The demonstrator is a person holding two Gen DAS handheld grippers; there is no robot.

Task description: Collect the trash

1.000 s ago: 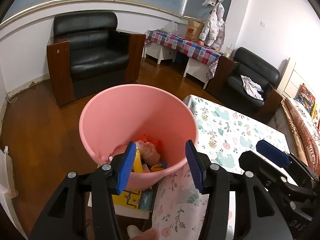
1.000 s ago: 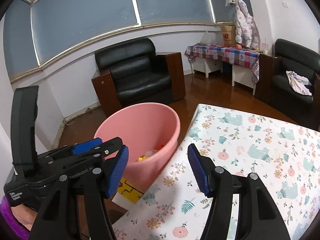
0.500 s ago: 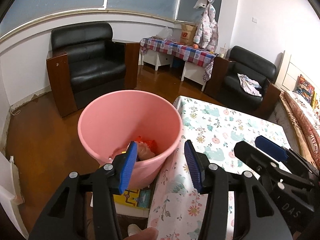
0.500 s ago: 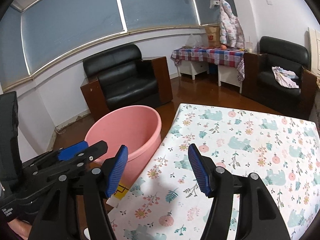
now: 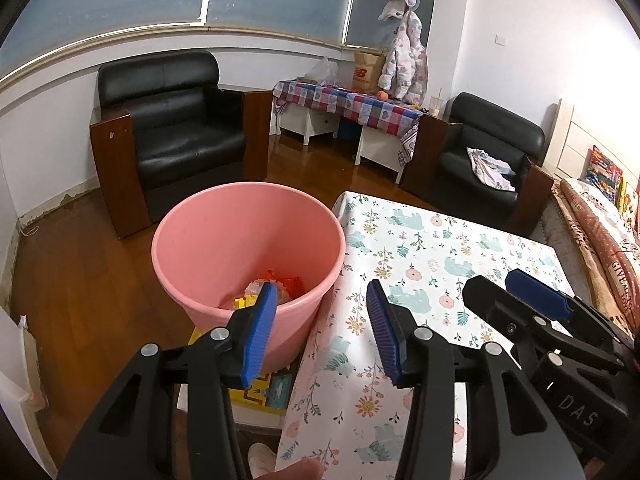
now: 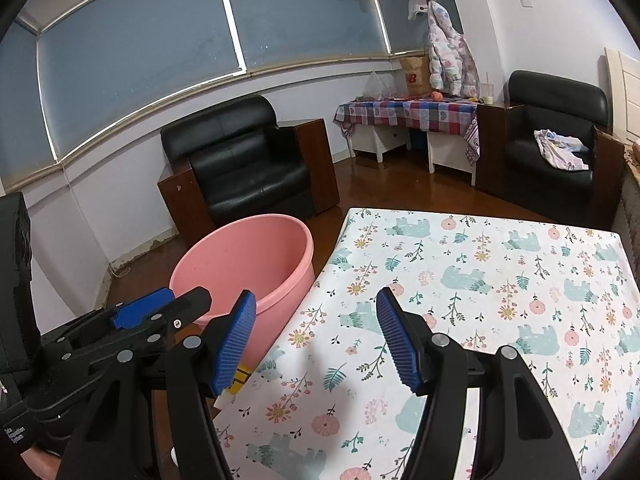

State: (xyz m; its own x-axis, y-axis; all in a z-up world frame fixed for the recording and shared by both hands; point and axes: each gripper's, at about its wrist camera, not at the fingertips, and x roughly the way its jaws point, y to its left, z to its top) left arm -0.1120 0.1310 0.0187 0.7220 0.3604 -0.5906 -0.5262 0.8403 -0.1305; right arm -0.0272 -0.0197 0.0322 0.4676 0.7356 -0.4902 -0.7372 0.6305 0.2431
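Hovering empty, the left gripper [image 5: 322,330] is closing and the right gripper [image 6: 316,338] gapes; either could bump the pink bin [image 5: 248,252] beside the desk [image 5: 440,248].

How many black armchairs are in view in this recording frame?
2. One black armchair stands against the window wall behind the pink bucket; the other armchair stands right of the checked side table, with a cloth on its seat.

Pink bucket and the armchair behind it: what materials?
Pink bucket: looks like moulded plastic, matte, one even colour, thin rolled rim. Armchair: black leather or a leather-look vinyl, can't tell which; soft sheen and creased cushions, with glossy brown wood-look side panels.
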